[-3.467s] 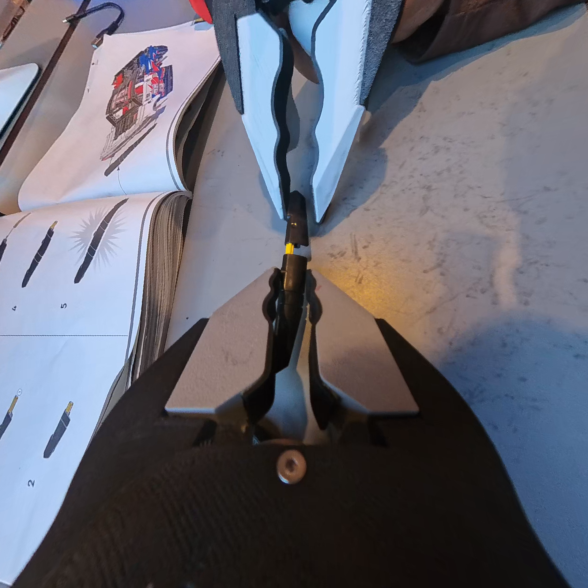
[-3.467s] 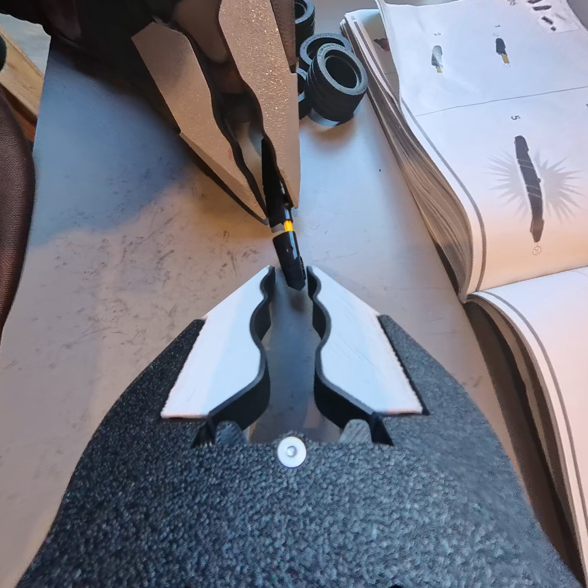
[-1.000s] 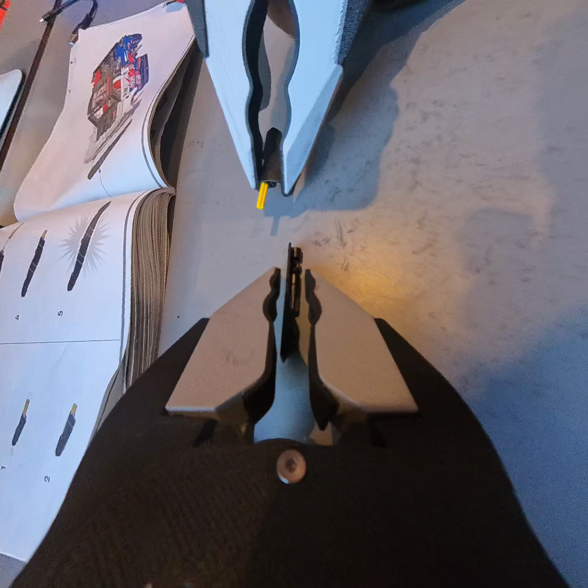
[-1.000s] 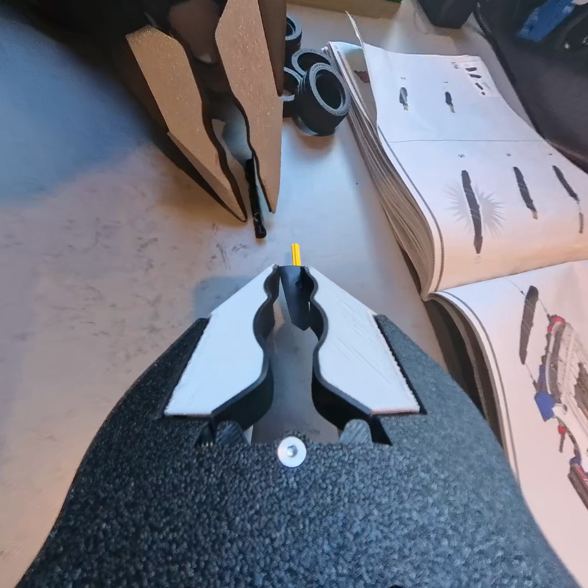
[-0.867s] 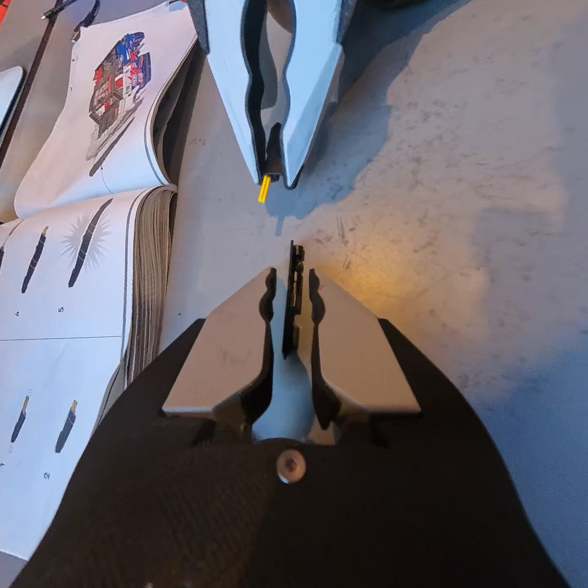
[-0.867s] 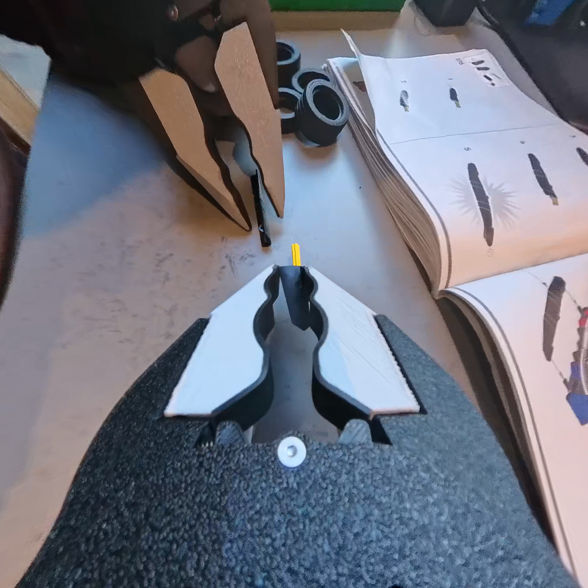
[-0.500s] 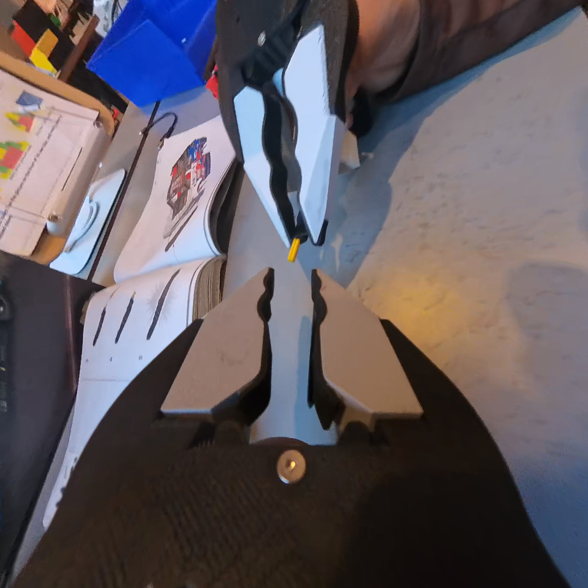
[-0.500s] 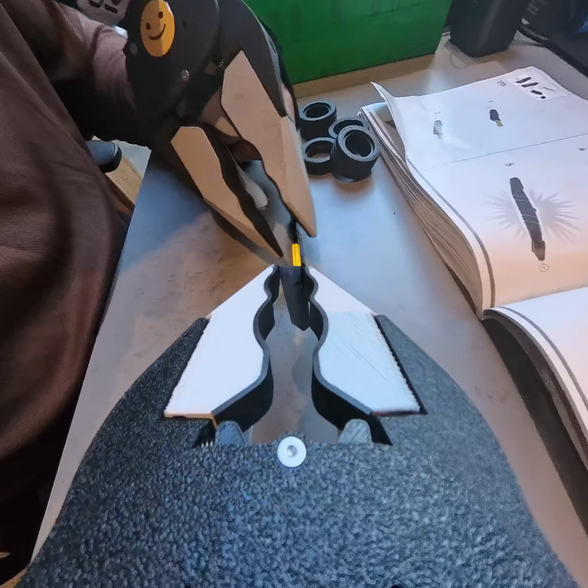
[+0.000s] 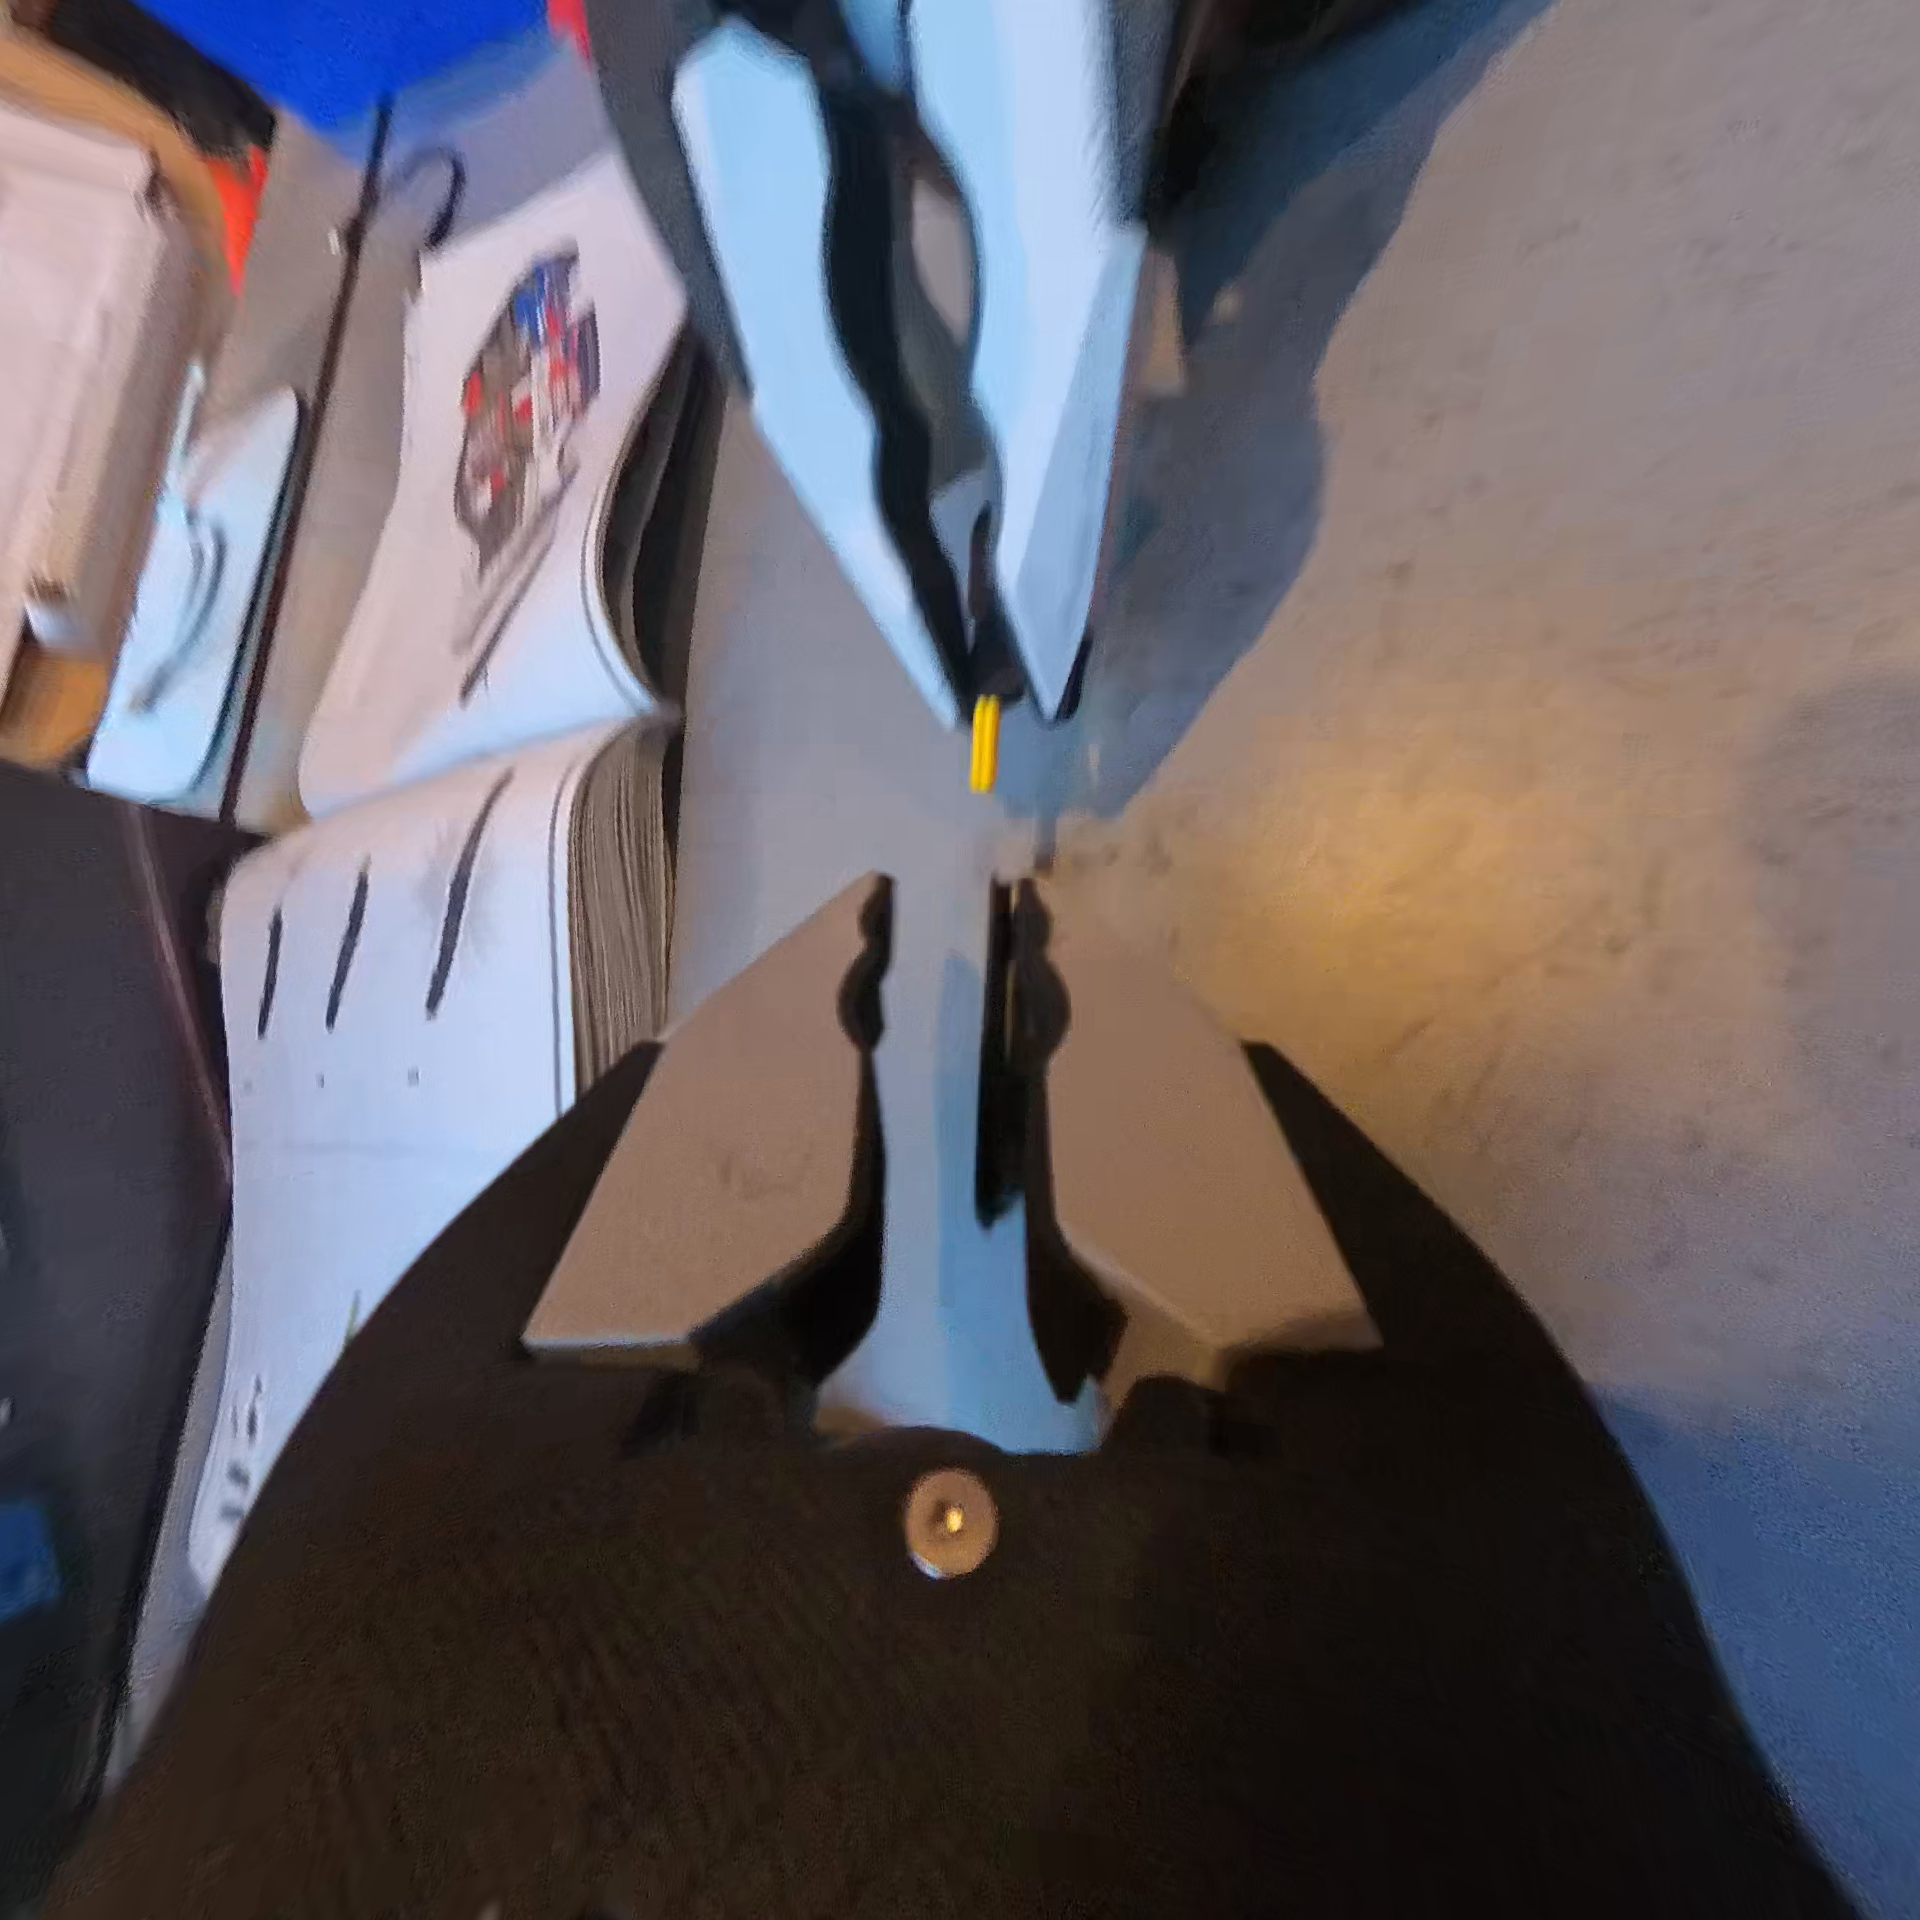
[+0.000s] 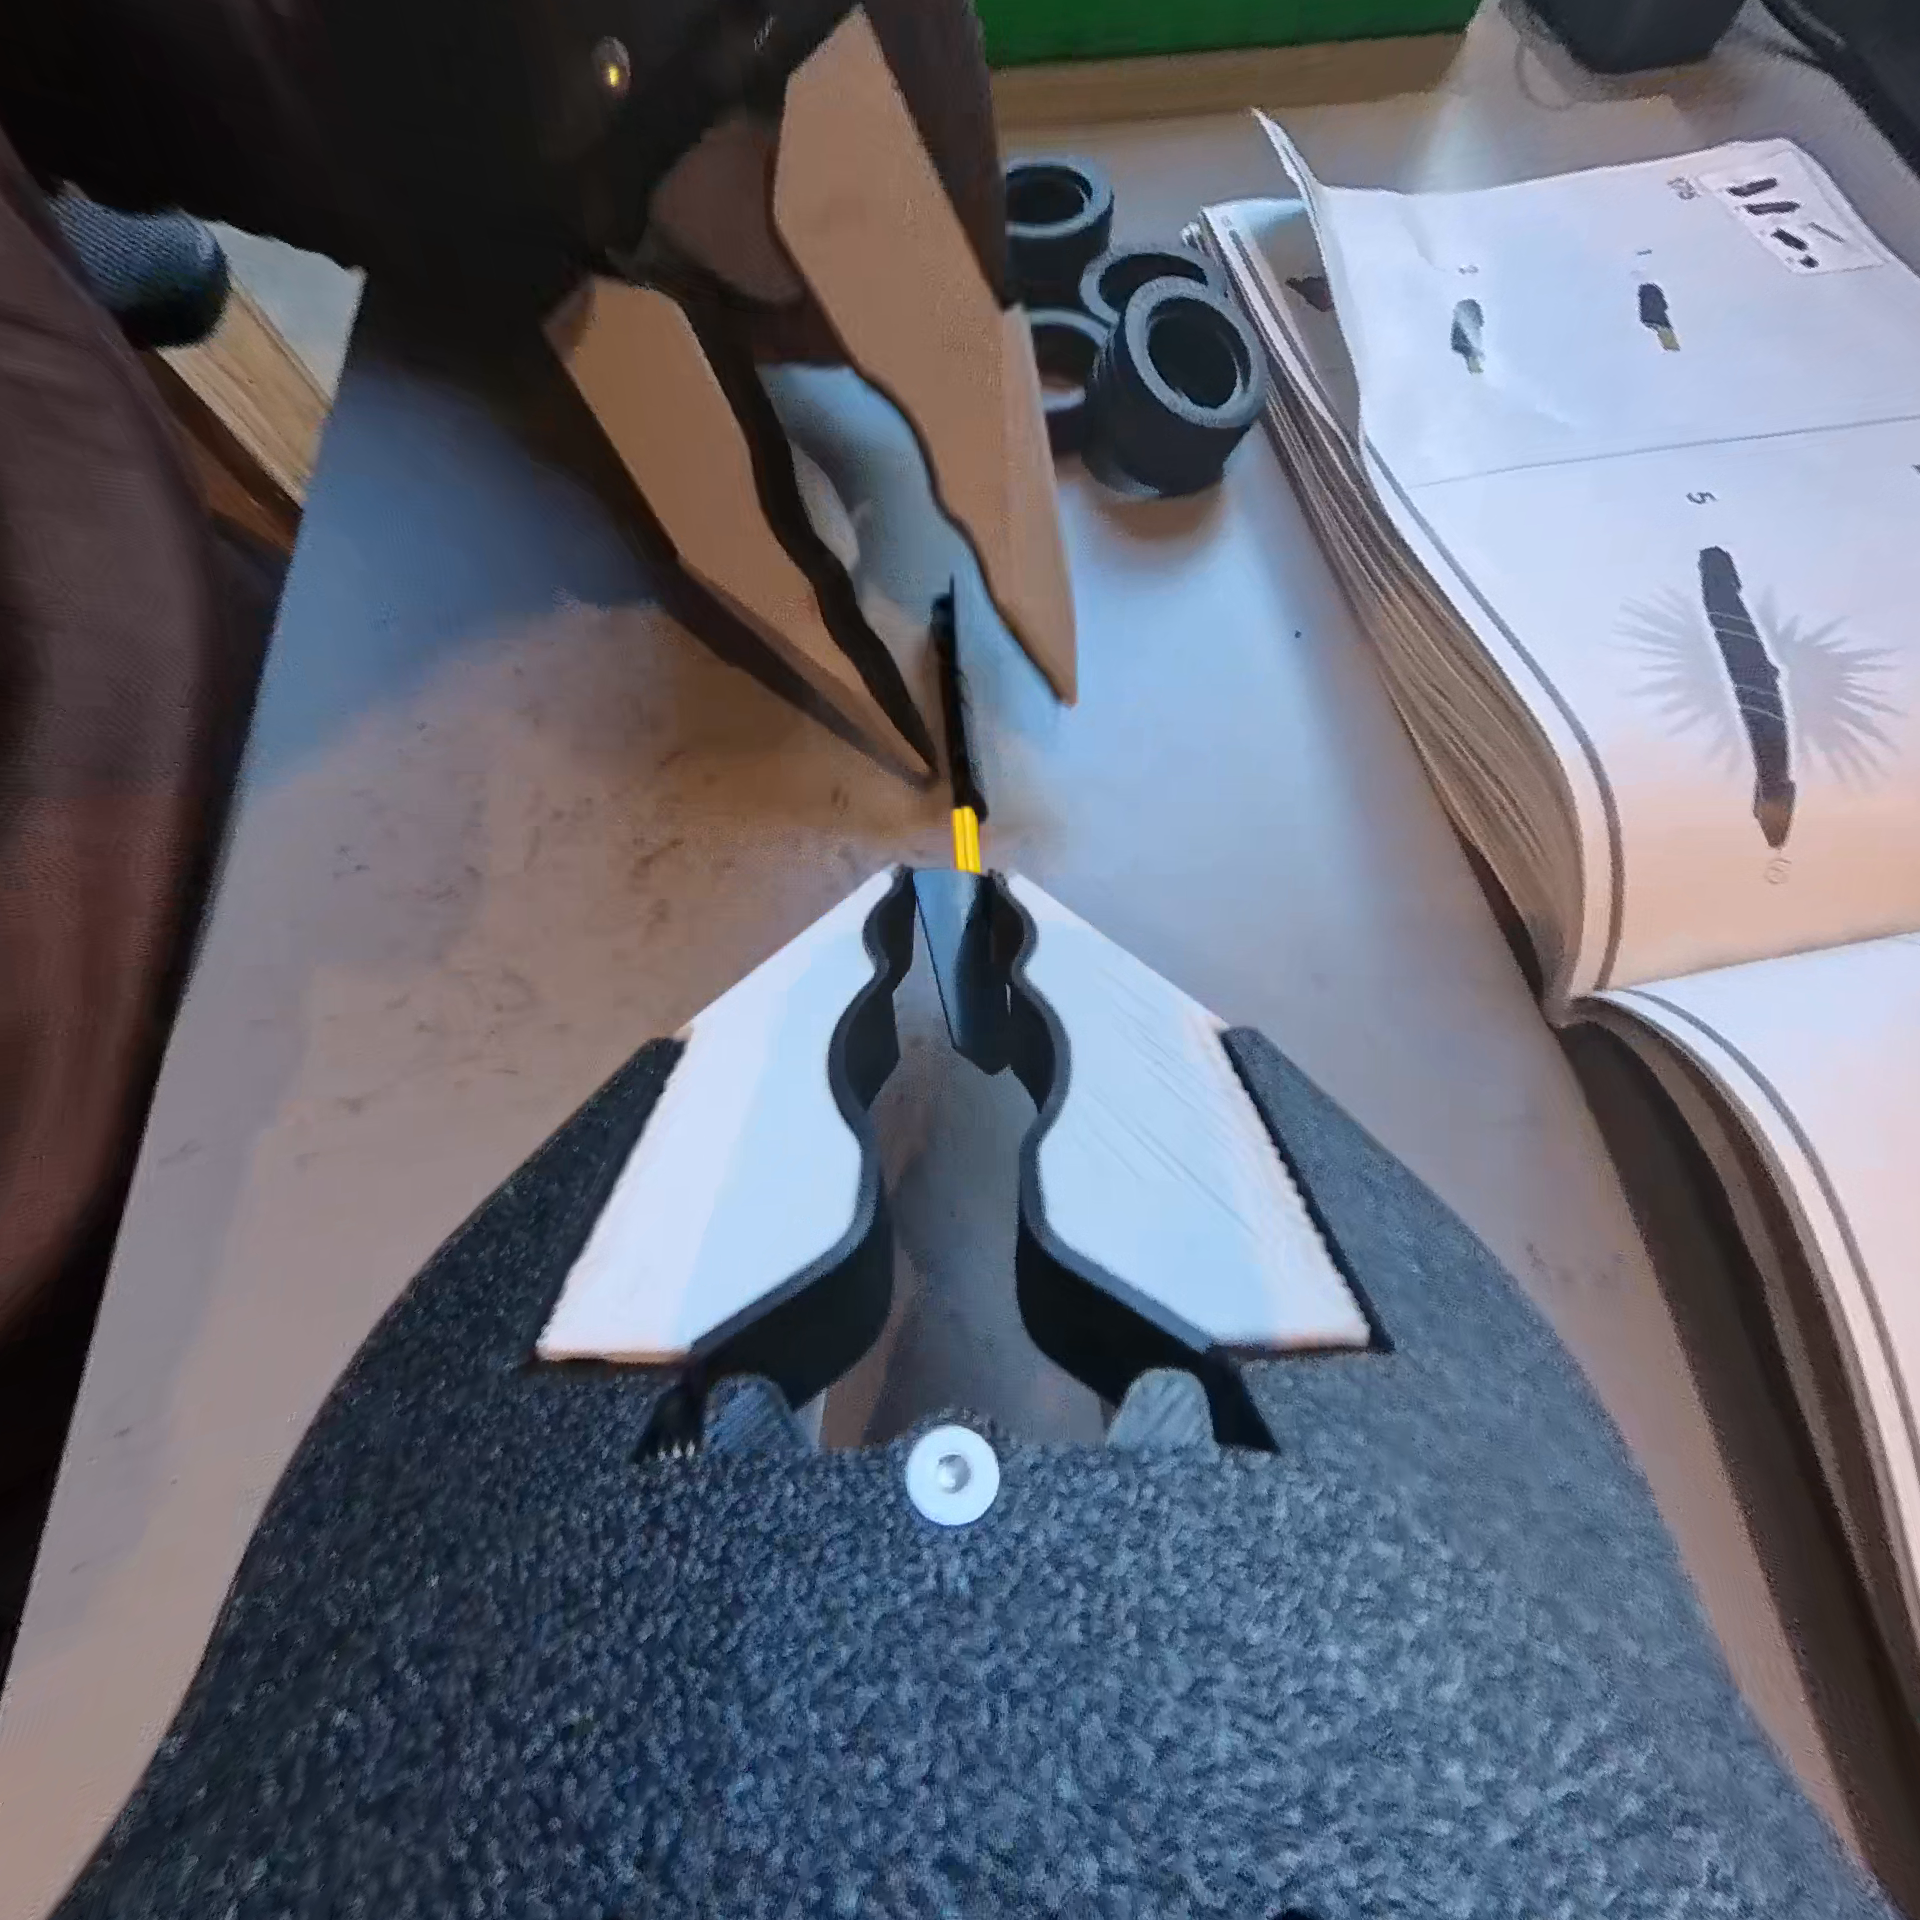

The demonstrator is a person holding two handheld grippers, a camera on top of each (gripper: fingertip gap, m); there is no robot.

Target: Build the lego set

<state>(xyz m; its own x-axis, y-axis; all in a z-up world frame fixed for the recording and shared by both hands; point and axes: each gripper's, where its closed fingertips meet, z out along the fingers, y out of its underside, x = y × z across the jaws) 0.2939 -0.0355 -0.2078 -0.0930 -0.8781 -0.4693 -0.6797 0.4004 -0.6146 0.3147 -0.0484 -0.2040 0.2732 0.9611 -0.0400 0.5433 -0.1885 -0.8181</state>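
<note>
Yellow axle, at 12 o'clock from my right gripper, whose fingers clamp its black piece, meets the thin black part; my left gripper's fingers stand apart. Next: align, regrip, press.

Grippers tip to tip over table; right gripper w/ pin piece, left gripper opposite. Manual right of them, tyres behind, beside manual.

A hobby or lab workbench, as far as we can tell.

We see a scuffed grey worktop with an open instruction booklet at right, black tyres at the top, and a blue bin at upper left in the left wrist view.
</note>
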